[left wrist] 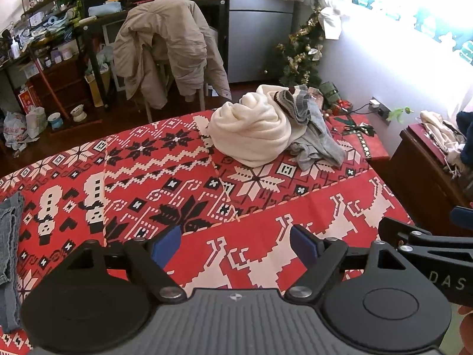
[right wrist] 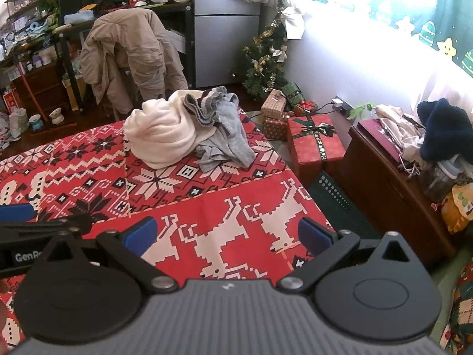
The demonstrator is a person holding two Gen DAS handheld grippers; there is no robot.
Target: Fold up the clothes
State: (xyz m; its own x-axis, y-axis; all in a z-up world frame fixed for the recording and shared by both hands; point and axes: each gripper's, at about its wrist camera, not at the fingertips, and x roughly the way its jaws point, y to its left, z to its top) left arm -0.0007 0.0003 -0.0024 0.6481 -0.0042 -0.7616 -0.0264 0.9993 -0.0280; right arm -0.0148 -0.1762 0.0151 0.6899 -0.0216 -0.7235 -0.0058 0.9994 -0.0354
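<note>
1. Clothes sit in a heap at the far side of a bench (left wrist: 165, 177) covered by a red patterned cloth: a cream blanket-like garment (left wrist: 251, 130), a grey garment (left wrist: 319, 142) just beside it, and a striped knit piece (left wrist: 292, 100) on top.
2. Left claw (left wrist: 235, 245) hovers over the bare cloth, jaws wide apart, nothing between them, well apart from the heap.
3. Right claw (right wrist: 227, 236) is just beside the left one, jaws fully spread and empty, above the reindeer pattern near the bench edge.
4. Denim fabric (left wrist: 10, 236) lies at the left edge of the bench.
5. Beige jacket (left wrist: 165, 47) hangs over a chair beyond the bench.
</note>
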